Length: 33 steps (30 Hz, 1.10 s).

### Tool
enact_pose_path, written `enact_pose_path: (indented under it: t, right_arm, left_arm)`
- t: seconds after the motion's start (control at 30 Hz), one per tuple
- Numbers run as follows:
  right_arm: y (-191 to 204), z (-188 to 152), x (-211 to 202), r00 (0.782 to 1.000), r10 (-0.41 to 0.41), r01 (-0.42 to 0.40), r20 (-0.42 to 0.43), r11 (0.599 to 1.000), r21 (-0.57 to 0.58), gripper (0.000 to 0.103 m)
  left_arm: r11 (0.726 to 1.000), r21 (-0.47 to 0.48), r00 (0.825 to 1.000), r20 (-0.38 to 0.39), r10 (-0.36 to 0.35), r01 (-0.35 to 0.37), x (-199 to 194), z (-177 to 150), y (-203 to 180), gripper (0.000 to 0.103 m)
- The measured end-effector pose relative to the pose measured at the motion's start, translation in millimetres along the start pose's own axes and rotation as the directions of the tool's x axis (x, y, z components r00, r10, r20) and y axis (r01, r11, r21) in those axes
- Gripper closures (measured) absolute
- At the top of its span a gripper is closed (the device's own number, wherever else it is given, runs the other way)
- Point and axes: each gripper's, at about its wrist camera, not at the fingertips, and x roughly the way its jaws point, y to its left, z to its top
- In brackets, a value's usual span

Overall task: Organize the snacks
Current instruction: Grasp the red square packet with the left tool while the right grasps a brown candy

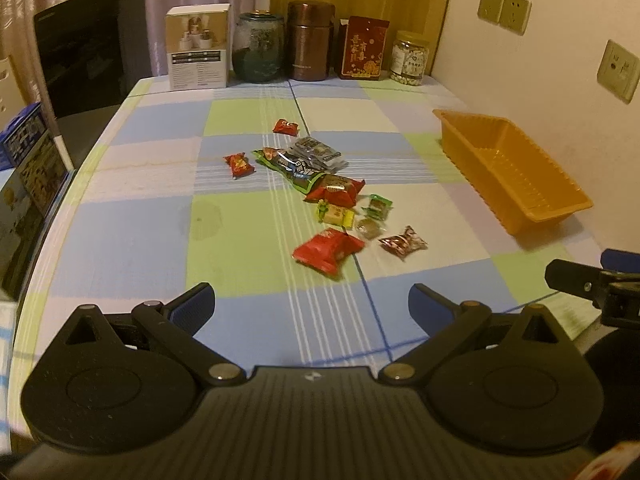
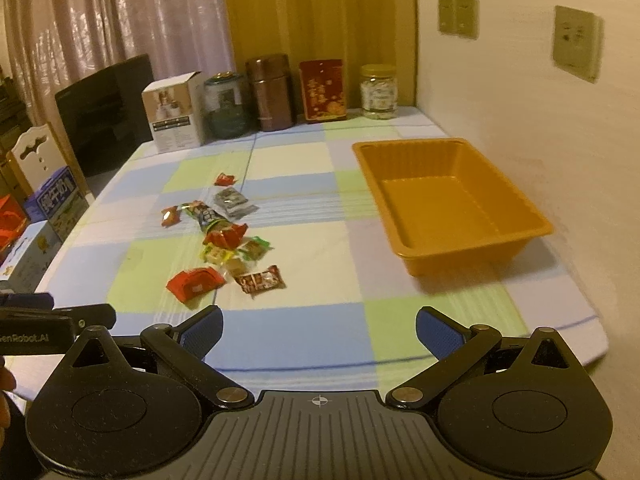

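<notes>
Scattered snack packets [image 1: 316,184] lie in a loose line along the middle of the checked surface [image 1: 132,216] — red, green, grey and yellow wrappers, some overlapping; the nearest is a red packet [image 1: 328,254]. The orange tray [image 2: 448,208] sits well apart to their right, near the wall, holding nothing. The left claw [image 1: 312,304] hovers over the near edge, blue pads spread wide and gripping nothing. The right claw [image 2: 318,330] is likewise spread and unladen — aimed between packets and tray. Along the far edge stand a white box [image 1: 199,46], two canisters, a red tin [image 1: 363,49] and what appears to be a jar of nuts [image 1: 409,58].
</notes>
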Motion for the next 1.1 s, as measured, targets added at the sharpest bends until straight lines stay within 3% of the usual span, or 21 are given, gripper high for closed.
enact_pose_path:
  t: [0.1, 0.23, 0.5, 1.0, 1.1]
  right_arm:
    - [3.0, 1.9, 23.7, 1.000, 0.010, -0.010, -0.008, 1.000, -0.012, 0.001]
    - [4.7, 4.3, 57.5, 0.999, 0.022, -0.023, -0.040, 0.999, -0.029, 0.017]
    - [13.5, 7.8, 116.2, 0.995, 0.064, -0.069, -0.071, 0.995, -0.069, 0.028]
    - [29.7, 4.7, 175.7, 0.986, 0.141, -0.155, -0.094, 0.975, -0.156, 0.041]
    - [34.1, 4.7, 180.3, 0.985, 0.146, -0.160, -0.092, 0.970, -0.181, 0.047]
  left_arm:
    - [0.999, 0.040, 1.000, -0.018, -0.016, 0.016, 23.8, 3.0, 5.3, 0.006]
    - [0.997, 0.066, 0.998, -0.044, -0.040, 0.043, 55.9, 8.7, 12.4, 0.011]
    - [0.987, 0.131, 0.995, -0.052, -0.088, 0.094, 104.4, 16.1, 18.9, 0.018]
    - [0.965, 0.187, 0.983, -0.061, -0.174, 0.182, 146.0, 18.3, 20.6, 0.041]
    - [0.963, 0.199, 0.983, -0.056, -0.174, 0.182, 146.8, 18.0, 19.8, 0.041]
